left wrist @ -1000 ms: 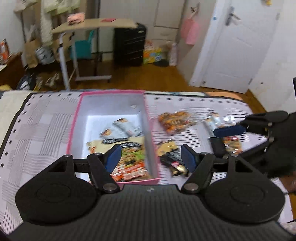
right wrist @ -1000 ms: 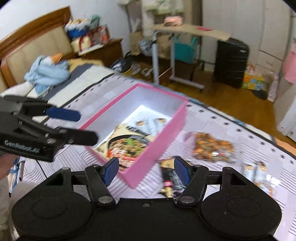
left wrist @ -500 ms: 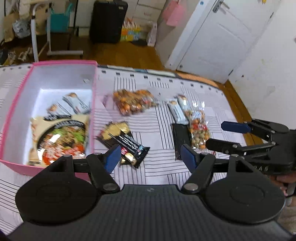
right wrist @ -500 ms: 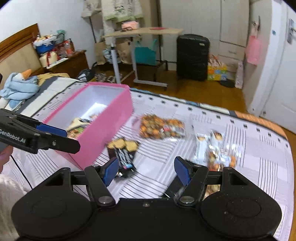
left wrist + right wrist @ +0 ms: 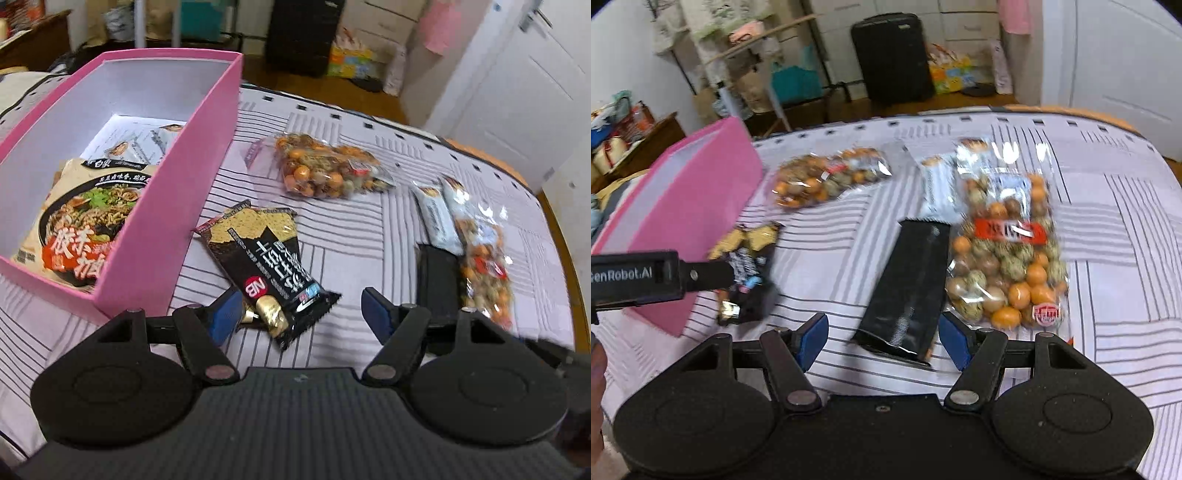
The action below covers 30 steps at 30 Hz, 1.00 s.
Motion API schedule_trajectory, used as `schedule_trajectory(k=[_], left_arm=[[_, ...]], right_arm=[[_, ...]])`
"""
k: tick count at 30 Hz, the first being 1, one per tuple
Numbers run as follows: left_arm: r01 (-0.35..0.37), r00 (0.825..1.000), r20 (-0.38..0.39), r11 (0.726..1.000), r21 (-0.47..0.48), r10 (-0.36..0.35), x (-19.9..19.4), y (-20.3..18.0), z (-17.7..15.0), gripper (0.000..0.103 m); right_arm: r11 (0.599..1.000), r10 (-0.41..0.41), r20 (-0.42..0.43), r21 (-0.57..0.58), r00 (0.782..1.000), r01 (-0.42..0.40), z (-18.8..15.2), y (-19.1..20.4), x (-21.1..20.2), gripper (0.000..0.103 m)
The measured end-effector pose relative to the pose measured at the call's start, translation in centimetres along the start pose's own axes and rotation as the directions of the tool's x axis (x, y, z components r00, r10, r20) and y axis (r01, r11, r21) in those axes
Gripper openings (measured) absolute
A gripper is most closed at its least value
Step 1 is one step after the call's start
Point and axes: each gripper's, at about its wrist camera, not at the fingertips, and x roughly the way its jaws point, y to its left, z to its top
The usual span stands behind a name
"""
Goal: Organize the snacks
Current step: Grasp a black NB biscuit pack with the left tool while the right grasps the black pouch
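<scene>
A pink box (image 5: 155, 236) on the striped bedspread holds a noodle packet (image 5: 79, 221) and white bars. Right of it lie a black-and-gold snack pack (image 5: 266, 258), a nut bag (image 5: 328, 170), white bars (image 5: 436, 214), a plain black packet (image 5: 437, 284) and a second nut bag (image 5: 487, 273). My left gripper (image 5: 299, 314) is open just above the black-and-gold pack's near end. My right gripper (image 5: 881, 338) is open with the black packet (image 5: 908, 288) between its fingers; the second nut bag (image 5: 1008, 251) lies to its right. The left gripper's arm (image 5: 661, 277) shows at left.
The bed's edge runs along the right, with wooden floor, a white door (image 5: 517, 85), a black suitcase (image 5: 892, 59) and a wheeled side table (image 5: 764, 55) beyond it. A bedside cabinet (image 5: 635, 140) with clutter stands far left.
Both grippers have swung right, away from the pink box, and dropped closer to the loose snacks. The left now hangs over the black-and-gold pack, the right over the black packet. Both stay open.
</scene>
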Motion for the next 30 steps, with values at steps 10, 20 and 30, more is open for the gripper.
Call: schedule_trajectory(k=[10,20,30], left_arm=[[-0.138,0.99,0.0,0.971,-0.194,0.141,4.4,0.8,-0.7,0.072],[-0.105,0.993,0.038,0.987,-0.124,0.11,4.5,0.7,-1.5,0.047],[-0.032,0.999,0.032,0.999,-0.044,0.033,3.1,2.0,-2.0,0.045]], right_arm=[[0.987,-0.116,0.134,-0.092,0.984,0.129,-1.7,2.0,3.2,0.075],[0.97,-0.178,0.228,-0.122,0.957,0.21,-2.8,2.6,2.8,0.057],[0.965,-0.121,0.197,-0.206,0.973,0.162,-2.9,2.6,3.2,0.066]])
